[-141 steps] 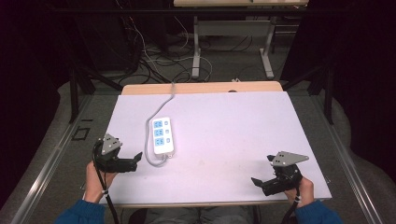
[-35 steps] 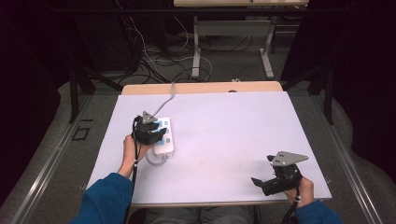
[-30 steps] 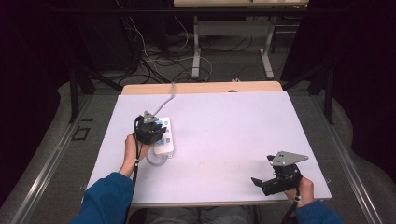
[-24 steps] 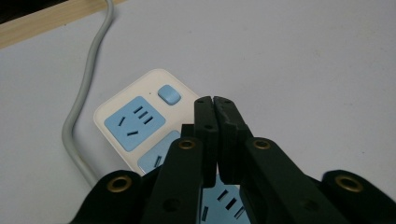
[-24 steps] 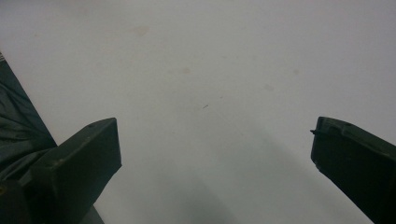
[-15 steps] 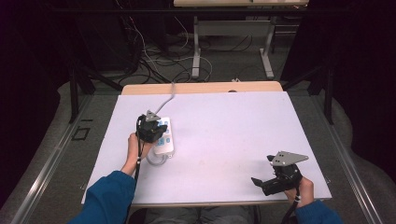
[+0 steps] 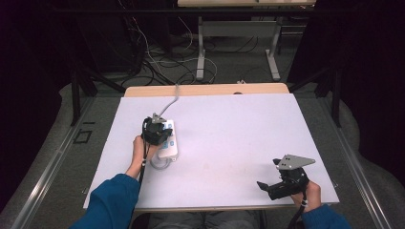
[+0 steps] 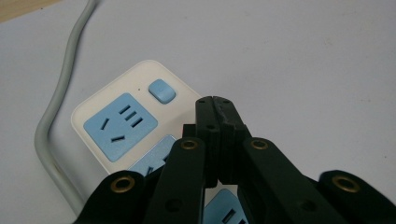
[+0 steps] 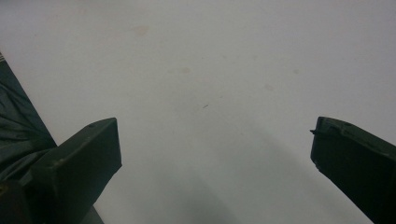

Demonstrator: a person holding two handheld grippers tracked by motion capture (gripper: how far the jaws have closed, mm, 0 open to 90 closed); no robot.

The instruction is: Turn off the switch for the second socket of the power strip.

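A white power strip [image 7: 168, 143] with blue sockets lies on the white tabletop [image 7: 229, 138], left of centre, its grey cable [image 7: 170, 99] running off the far edge. My left gripper [image 7: 155, 132] hovers over the strip, shut with nothing between the jaws. In the left gripper view the closed jaw tips [image 8: 215, 108] sit just beside the blue switch button [image 8: 161, 90] near a blue socket [image 8: 120, 124] on the strip [image 8: 121, 100]. My right gripper [image 7: 267, 187] rests open at the near right corner; its fingers [image 9: 84, 154] stand wide apart over bare table.
A wooden board edge [image 7: 205, 89] shows beyond the tabletop. Behind it stand desk legs [image 7: 200, 57] and tangled floor cables [image 7: 157, 62]. The strip's cable loops at its near end [image 7: 160, 163]. A dark trouser leg [image 9: 18, 135] shows at the table's near edge.
My left hand has carried its gripper from the table's left edge onto the power strip, then shifted slightly farther along it. The right gripper has stayed put.
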